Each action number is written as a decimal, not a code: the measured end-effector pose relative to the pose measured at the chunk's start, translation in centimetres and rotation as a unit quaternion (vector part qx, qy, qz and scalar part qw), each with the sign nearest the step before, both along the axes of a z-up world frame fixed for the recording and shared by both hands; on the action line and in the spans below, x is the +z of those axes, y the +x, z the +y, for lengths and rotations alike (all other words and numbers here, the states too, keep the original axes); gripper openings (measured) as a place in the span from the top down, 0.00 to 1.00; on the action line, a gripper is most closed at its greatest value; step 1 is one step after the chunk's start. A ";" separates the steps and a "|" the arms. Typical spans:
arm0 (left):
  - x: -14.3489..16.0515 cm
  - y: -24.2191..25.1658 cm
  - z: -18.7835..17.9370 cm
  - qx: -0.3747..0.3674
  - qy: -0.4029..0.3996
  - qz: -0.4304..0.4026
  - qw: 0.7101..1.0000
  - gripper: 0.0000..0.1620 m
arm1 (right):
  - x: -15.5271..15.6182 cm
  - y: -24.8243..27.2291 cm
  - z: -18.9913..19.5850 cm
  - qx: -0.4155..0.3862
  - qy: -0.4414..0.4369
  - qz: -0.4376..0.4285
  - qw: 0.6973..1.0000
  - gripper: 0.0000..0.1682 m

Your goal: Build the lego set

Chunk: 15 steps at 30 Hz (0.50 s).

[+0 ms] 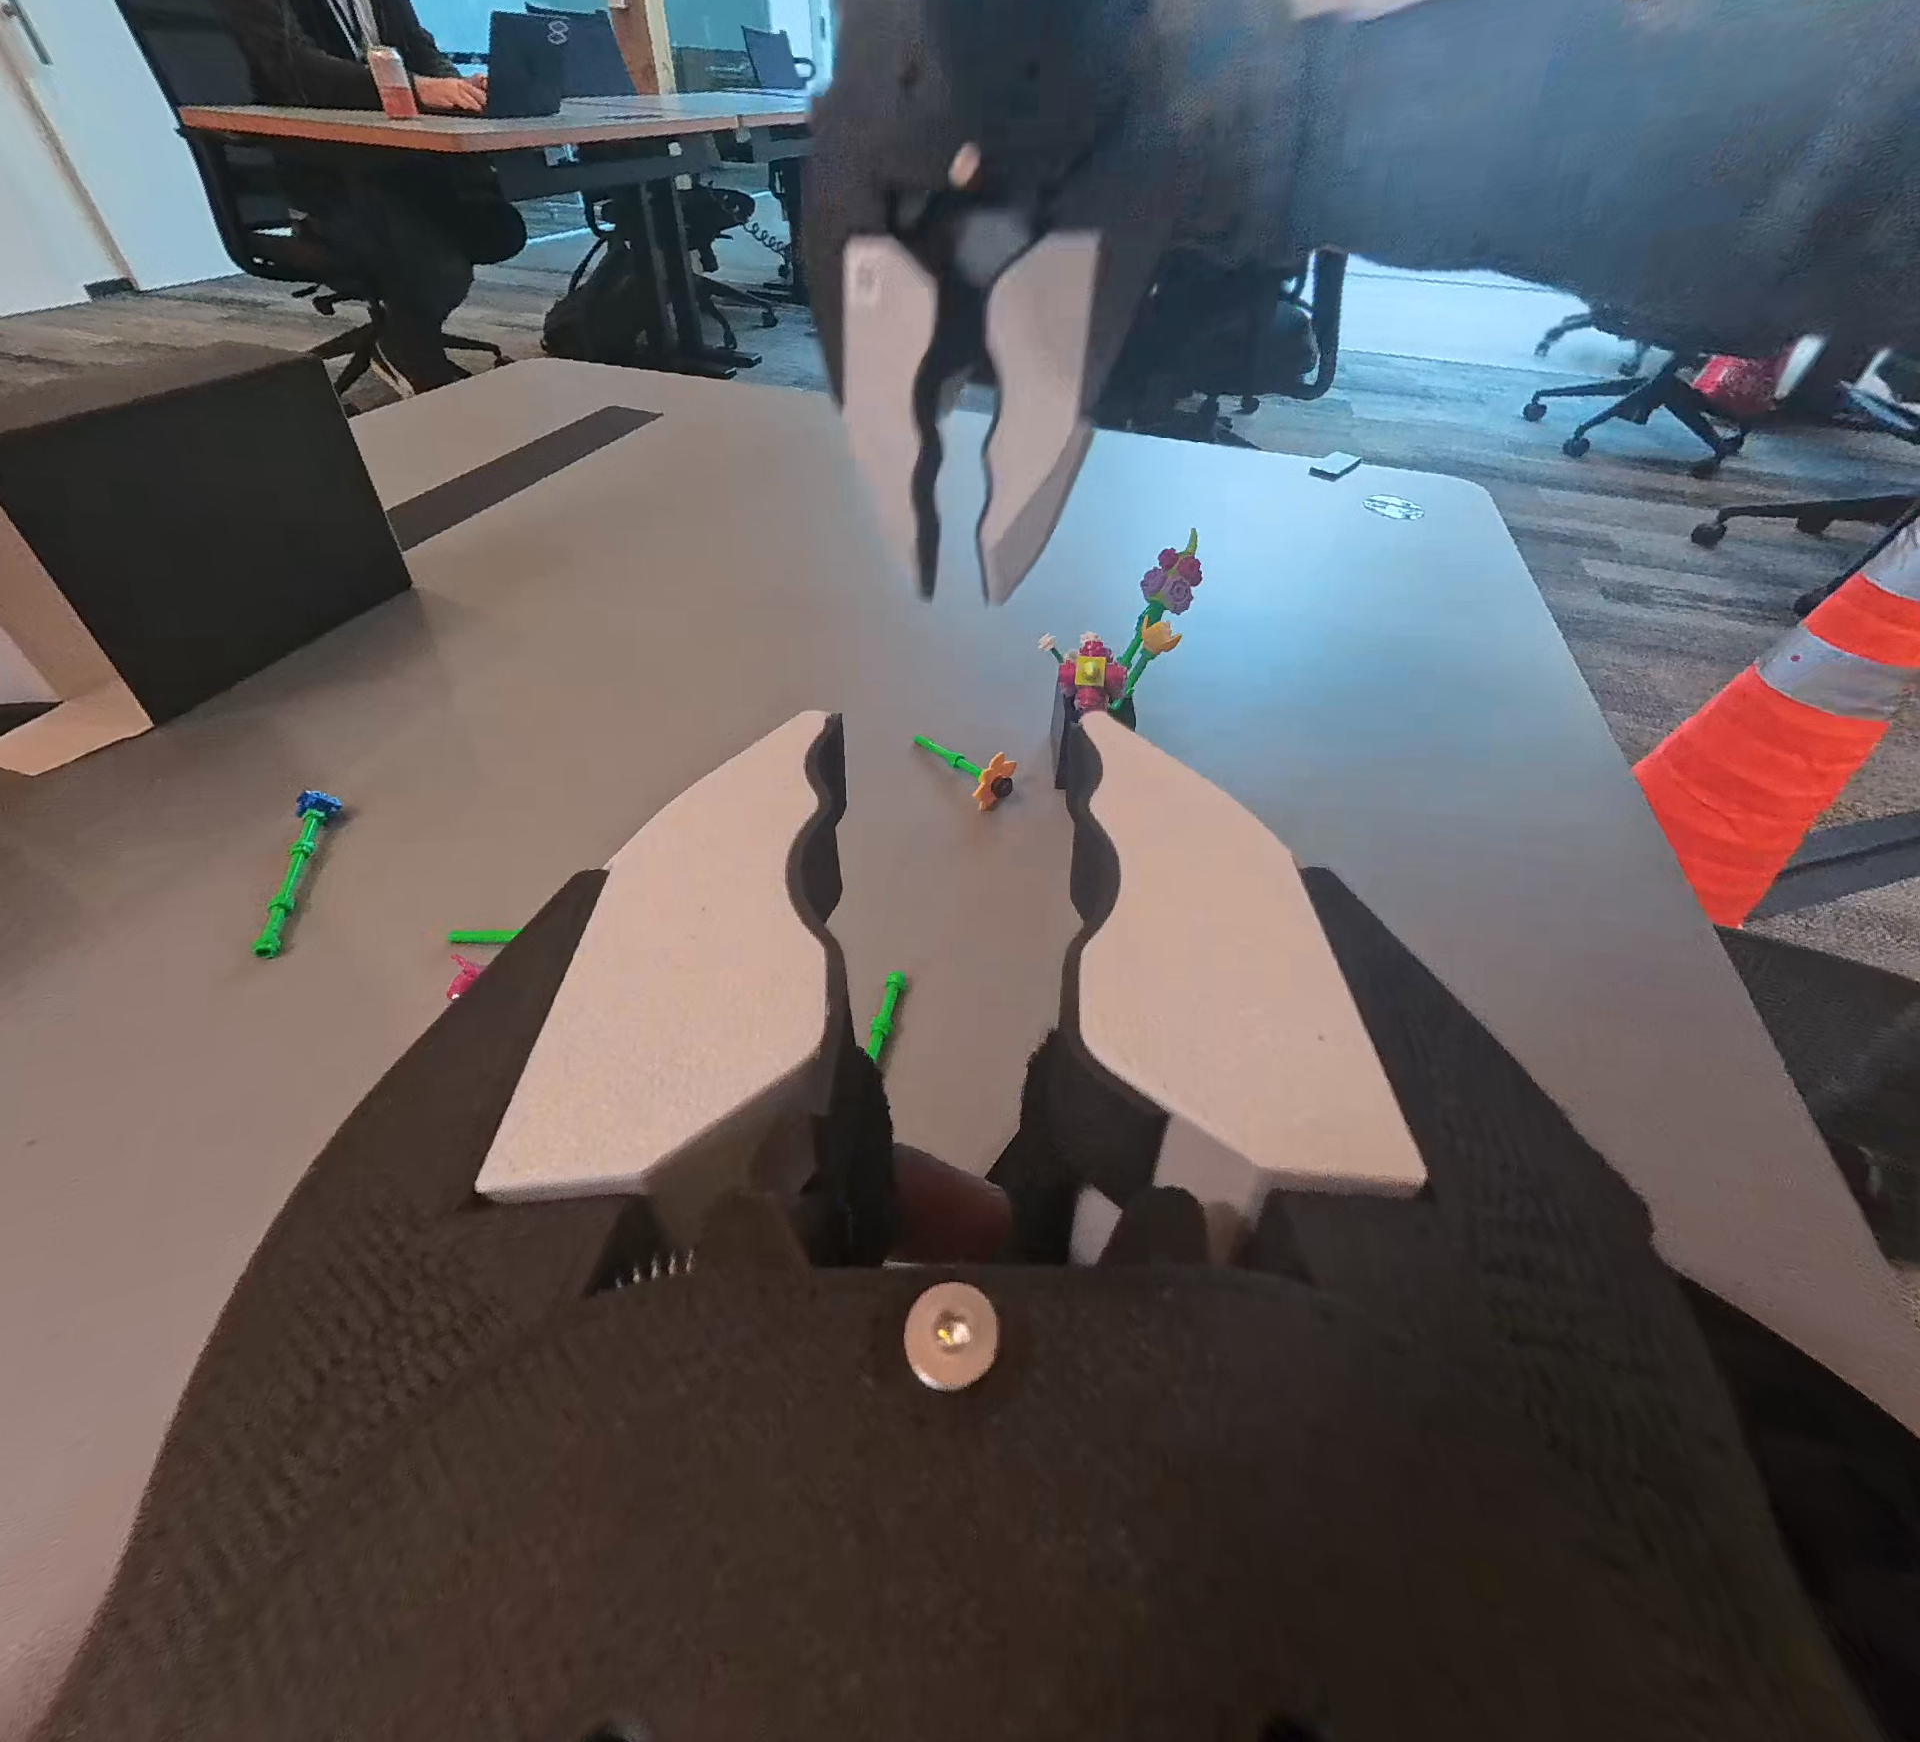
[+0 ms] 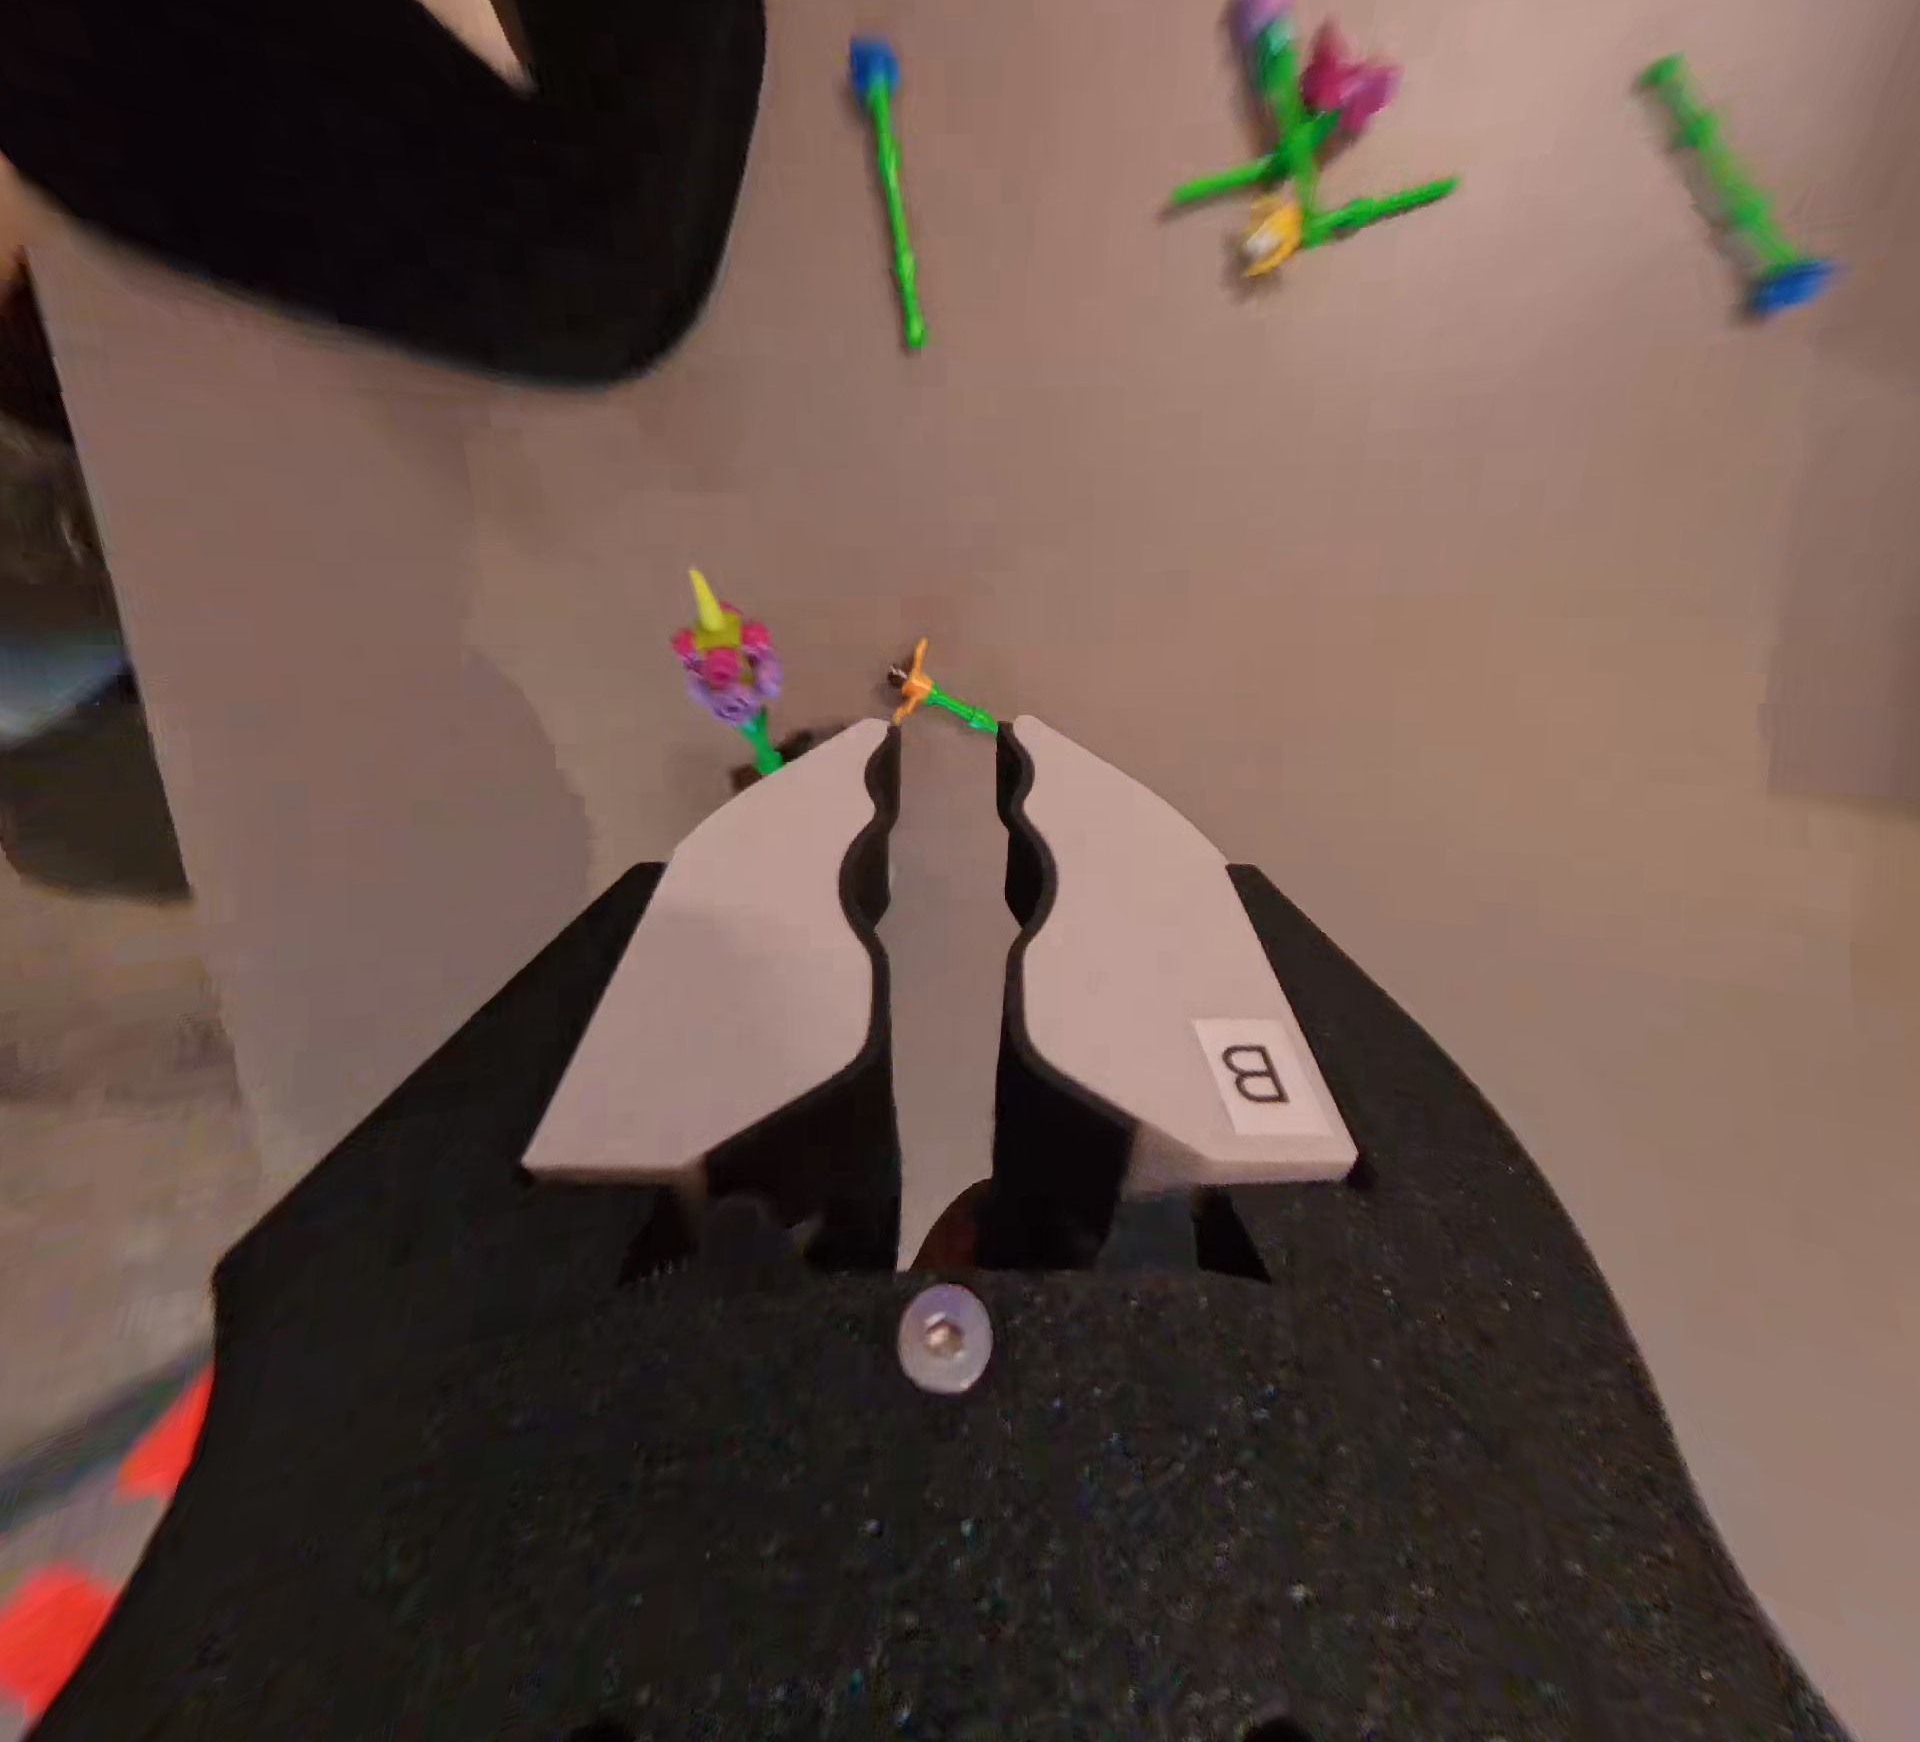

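The orange flower (image 2: 914,682) lay flat on the grey table (image 1: 623,612), just past my right gripper (image 2: 945,731) tips; its green stem end was cut off behind the right finger. My right jaws were parted, nothing between them. The bouquet (image 1: 1127,643) stood upright just left of those jaws, its dark base hidden behind the fingers. My left gripper (image 1: 961,731) was open too and empty, with the orange flower just ahead of the gap. A green stem (image 1: 886,1015) showed between the left jaws, its lower end hidden. A blue flower (image 1: 296,871) lay well left. In the right view, farther pieces (image 2: 1299,134) were blurred, hard to sort.
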<state>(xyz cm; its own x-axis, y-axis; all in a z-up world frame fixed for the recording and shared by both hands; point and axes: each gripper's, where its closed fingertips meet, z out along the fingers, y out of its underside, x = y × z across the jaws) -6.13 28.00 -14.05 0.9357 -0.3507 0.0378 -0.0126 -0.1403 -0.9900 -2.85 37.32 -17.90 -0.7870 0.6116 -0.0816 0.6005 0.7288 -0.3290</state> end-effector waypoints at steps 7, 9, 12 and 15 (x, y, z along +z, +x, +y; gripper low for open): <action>-0.7 -0.2 0.2 -0.001 -0.012 0.009 1.000 0.75 | -5.3 -0.1 0.8 0.157 0.056 -0.020 0.986 0.90; -0.8 -0.4 0.2 0.001 -0.014 0.002 1.000 0.75 | -5.8 0.0 0.6 0.182 0.063 -0.009 0.981 0.90; -0.9 -0.6 0.3 0.003 -0.017 -0.005 1.000 0.75 | -6.7 0.6 0.7 0.197 0.075 -0.019 0.977 0.91; -1.0 -0.7 0.4 0.006 -0.019 -0.006 1.000 0.75 | -6.7 0.0 0.5 0.175 0.064 0.004 0.982 0.97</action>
